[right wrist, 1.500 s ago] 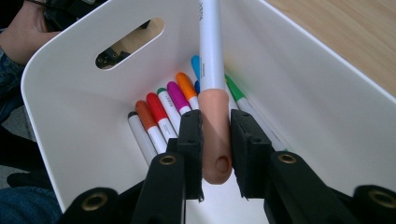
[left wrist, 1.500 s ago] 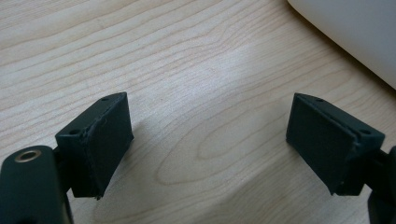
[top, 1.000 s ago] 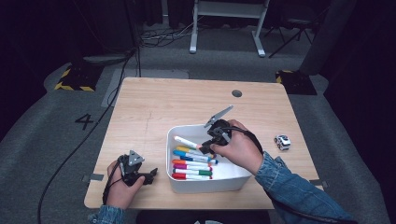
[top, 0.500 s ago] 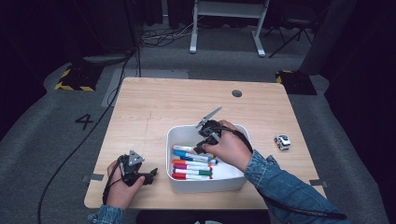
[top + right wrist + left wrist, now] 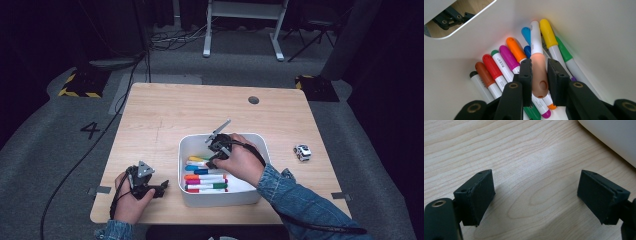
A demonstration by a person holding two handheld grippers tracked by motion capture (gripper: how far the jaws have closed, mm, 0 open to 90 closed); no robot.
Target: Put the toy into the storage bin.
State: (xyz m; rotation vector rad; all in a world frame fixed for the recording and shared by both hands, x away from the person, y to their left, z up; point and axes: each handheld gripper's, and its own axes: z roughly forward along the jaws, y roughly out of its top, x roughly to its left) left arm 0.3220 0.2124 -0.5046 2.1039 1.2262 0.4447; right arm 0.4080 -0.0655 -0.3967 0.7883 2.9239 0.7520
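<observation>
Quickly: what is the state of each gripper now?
Left gripper: open, nothing between its jaws.
Right gripper: jaws just opening, peach-capped marker between them.

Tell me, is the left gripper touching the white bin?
Apart. In the left gripper view, bare table lies between the open left gripper and the white bin.
</observation>
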